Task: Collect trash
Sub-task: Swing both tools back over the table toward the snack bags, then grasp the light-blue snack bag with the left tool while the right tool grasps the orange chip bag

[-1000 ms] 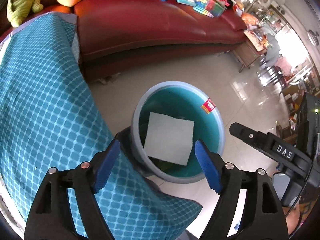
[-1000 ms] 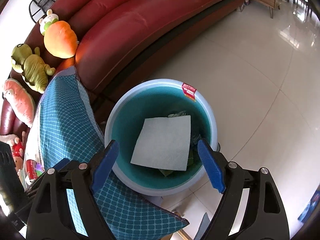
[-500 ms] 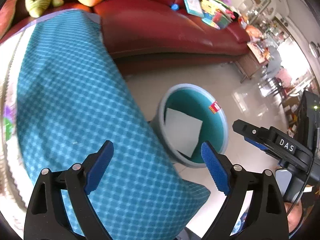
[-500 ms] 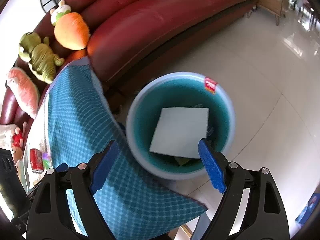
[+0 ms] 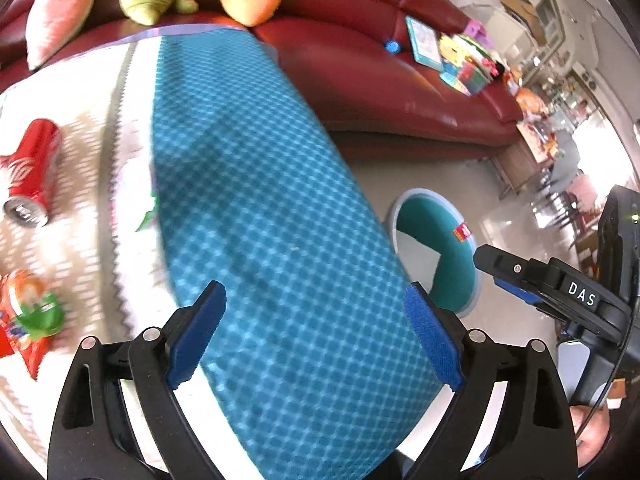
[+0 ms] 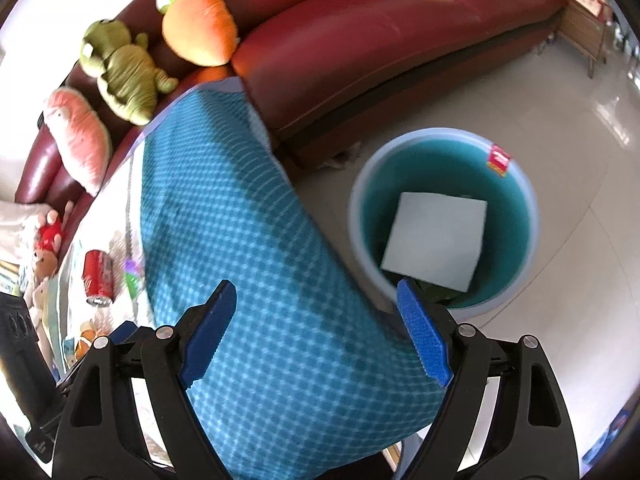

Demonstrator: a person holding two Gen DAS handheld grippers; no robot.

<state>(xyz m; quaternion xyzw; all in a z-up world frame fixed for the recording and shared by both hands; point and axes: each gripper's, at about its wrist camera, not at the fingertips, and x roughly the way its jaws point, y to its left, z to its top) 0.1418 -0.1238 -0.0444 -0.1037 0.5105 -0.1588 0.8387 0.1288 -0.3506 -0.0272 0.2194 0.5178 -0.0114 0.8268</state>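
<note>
The letters "DAS" stand in white on the black body of the right gripper [image 5: 496, 276], seen right of the left tongs. The red label [image 6: 498, 159] on the bin's rim [image 6: 440, 133] is too small to read.

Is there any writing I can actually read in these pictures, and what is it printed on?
"DAS": white letters on the black right gripper, seen from the left camera.
Red can lying on the table: white script, too blurred to read.
Red sticker on the bin's rim: too small to read.
Snack packet: blurred, unreadable.
Books on the sofa: too small to read.
</note>
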